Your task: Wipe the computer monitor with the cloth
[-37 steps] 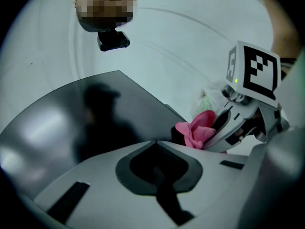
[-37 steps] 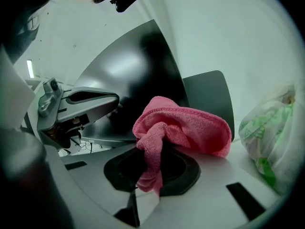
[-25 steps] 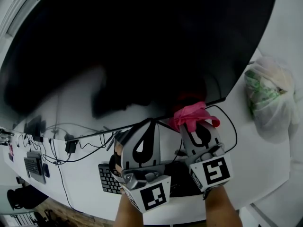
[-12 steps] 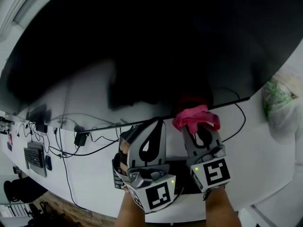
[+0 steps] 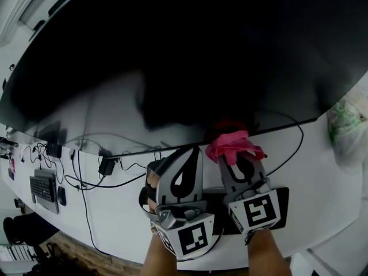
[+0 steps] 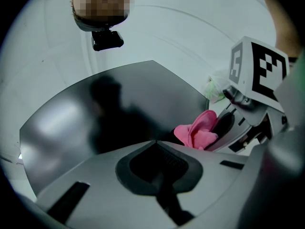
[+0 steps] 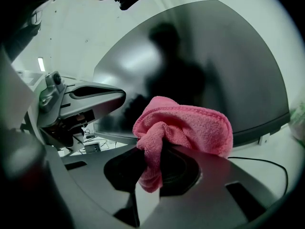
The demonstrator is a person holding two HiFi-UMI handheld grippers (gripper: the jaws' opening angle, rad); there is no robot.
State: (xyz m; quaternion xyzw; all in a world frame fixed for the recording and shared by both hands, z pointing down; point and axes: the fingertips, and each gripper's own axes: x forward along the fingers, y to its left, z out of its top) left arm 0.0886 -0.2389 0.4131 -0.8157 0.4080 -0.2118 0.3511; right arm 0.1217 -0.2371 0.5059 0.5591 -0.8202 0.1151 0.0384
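Fingers of right gripper (image 7: 148, 163) clamp cloth (image 7: 183, 125) by monitor (image 5: 190, 45) above white desk (image 5: 121, 206); left gripper (image 6: 156, 144) seemingly closed.

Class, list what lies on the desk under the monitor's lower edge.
Black cables and a black adapter lie on the white desk below the monitor. The left hand-held gripper, the right hand-held gripper and its pink cloth cover the middle; no stand shows.

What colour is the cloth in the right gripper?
Pink. The cloth, clamped in the right gripper, shows best in the right gripper view.
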